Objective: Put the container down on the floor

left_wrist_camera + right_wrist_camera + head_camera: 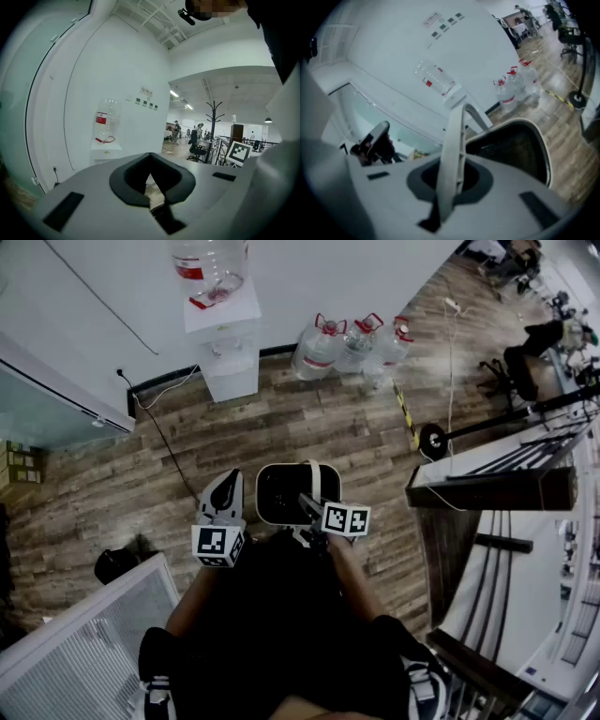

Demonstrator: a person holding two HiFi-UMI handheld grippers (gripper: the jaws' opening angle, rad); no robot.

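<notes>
Container is held over the floor, its handle clamped in the right hand-held gripper. The left hand-held gripper is closed, empty, alongside.

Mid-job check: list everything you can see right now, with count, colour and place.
container: one, white with dark inside, held above the floor by its handle
water dispenser: one, white, against the wall, bottle on top
water jugs: three, clear with red caps, on the floor by the wall
stand base: one, black, on the floor at right
floor: brown wood planks
left tool: shut, empty, beside the container
right tool: shut on the handle
</notes>
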